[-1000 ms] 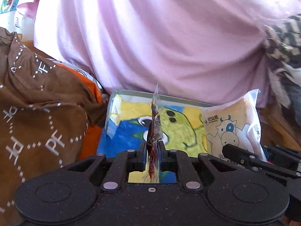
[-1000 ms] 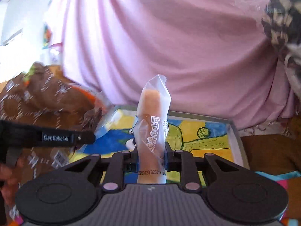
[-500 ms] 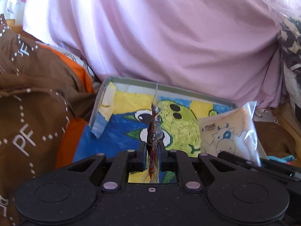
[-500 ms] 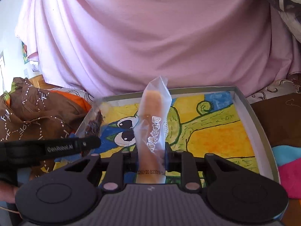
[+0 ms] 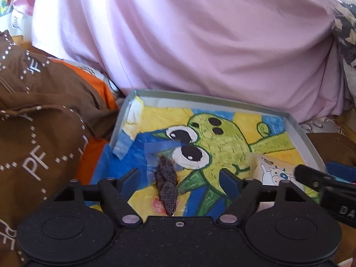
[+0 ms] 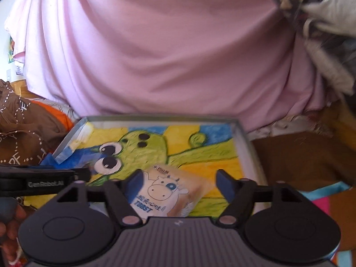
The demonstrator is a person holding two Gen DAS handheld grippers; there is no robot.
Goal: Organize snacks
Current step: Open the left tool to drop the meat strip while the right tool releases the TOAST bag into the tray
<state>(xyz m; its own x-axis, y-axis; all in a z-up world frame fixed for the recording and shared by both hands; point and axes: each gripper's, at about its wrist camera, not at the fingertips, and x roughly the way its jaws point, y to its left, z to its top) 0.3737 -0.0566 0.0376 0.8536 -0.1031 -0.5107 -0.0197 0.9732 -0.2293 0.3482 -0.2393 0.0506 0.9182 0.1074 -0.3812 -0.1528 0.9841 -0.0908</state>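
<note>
- Lying flat inside the tray (image 5: 296, 131), two snack packets can be counted: one clear packet of dark dried meat (image 5: 166, 184) and one pale toast packet with a cartoon cow (image 6: 165, 194).
- One tray only, grey-rimmed, its floor covered by a drawing of a green big-eyed creature on yellow and blue.
- Left gripper (image 5: 181, 179): its two fingers are spread wide and hold nothing; the dried meat packet rests on the tray floor between them, near the tray's left wall, touching neither finger.
- Right gripper (image 6: 181, 181): also released, fingers apart, with the toast packet on the tray floor between them, towards the tray's near edge.
- One pink cloth (image 5: 200, 44) hangs just behind the tray's far rim.
- One brown patterned fabric (image 5: 40, 133) is heaped left of the tray, over something orange (image 5: 98, 89).
</note>
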